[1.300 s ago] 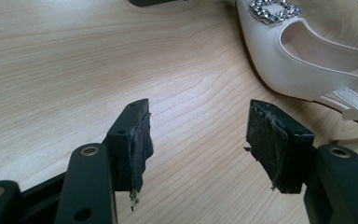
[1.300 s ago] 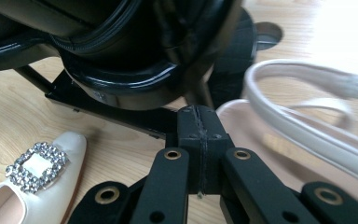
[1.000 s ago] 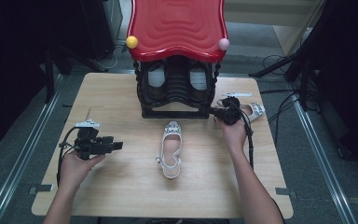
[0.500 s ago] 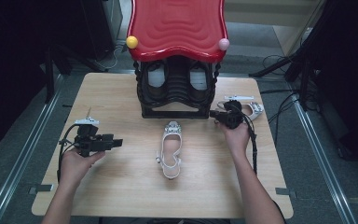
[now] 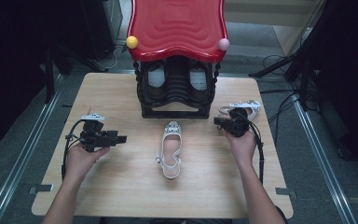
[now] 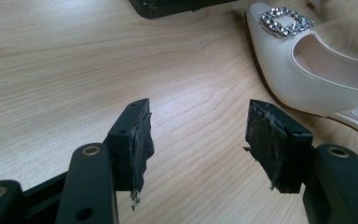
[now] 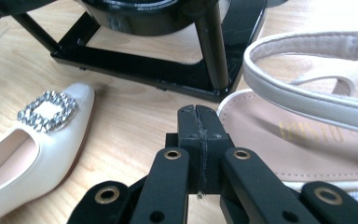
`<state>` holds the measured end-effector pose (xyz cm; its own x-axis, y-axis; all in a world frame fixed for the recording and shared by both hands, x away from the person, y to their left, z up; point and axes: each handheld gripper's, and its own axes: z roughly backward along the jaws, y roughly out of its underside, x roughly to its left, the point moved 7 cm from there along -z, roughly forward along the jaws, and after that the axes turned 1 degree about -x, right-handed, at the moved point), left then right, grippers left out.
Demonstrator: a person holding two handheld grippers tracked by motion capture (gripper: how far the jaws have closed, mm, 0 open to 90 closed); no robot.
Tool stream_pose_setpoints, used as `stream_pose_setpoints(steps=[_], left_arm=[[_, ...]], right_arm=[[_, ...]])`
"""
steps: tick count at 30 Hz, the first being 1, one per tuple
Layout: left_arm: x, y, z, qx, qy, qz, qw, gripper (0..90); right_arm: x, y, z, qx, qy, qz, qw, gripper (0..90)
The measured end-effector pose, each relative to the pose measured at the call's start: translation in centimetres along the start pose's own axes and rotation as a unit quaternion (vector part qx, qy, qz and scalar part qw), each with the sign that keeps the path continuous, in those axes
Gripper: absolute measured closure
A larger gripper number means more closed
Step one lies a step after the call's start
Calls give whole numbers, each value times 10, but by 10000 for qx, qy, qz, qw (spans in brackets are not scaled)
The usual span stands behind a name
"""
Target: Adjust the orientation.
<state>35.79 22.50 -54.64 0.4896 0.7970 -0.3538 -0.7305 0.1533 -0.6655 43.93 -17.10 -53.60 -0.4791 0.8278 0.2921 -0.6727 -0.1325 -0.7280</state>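
A white pointed shoe with a rhinestone buckle [image 5: 171,148] [image 6: 303,60] [image 7: 32,135] lies in the middle of the wooden table [image 5: 121,186]. A second white shoe [image 5: 242,108] [image 7: 317,116] lies at the right, beside the black shoe rack [image 5: 177,91] [image 7: 168,51]. My left gripper [image 5: 121,138] [image 6: 198,140] is open over bare wood, left of the middle shoe, with nothing between its pads. My right gripper [image 5: 218,121] [image 7: 198,122] is shut with nothing in it, just beside the second shoe's insole and pointing at the rack's base.
The rack carries a red wavy top [image 5: 177,25] with a yellow ball [image 5: 131,42] and a pink ball [image 5: 223,44], and holds dark shoes inside. Metal rails [image 5: 23,144] run along both table sides. Cables [image 5: 279,60] lie on the floor at the right.
My right gripper has drawn back slightly toward the person, off the second shoe, which now shows more fully. The left gripper has hardly moved.
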Motion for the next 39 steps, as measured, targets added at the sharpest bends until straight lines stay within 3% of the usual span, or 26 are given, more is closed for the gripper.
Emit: stream_pose_setpoints(steps=[5, 8, 18, 24, 32, 39], left_arm=[[-2, -6, -4, -91, 65, -20, 9999, 407], [-1, -7, -7, 42, 30, -43, 10000, 409], [-4, -15, -17, 49, 94, -105, 9999, 412], [-6, -15, -21, 71, 156, -122, 9998, 412], [-10, -14, -12, -74, 85, -189, 9998, 406], [-7, -4, -10, 4, 17, -113, 9999, 404]], right_arm=[[-1, 8, 10, 38, 17, 6, 10000, 900], [-2, 12, 16, 64, 22, -20, 10000, 900], [-7, 27, 36, 44, 110, -132, 9998, 900], [-4, 25, 43, -58, 38, -60, 10000, 896], [3, 17, 29, 10, 45, 60, 10000, 900], [3, 6, 13, -8, 53, 96, 9999, 900]])
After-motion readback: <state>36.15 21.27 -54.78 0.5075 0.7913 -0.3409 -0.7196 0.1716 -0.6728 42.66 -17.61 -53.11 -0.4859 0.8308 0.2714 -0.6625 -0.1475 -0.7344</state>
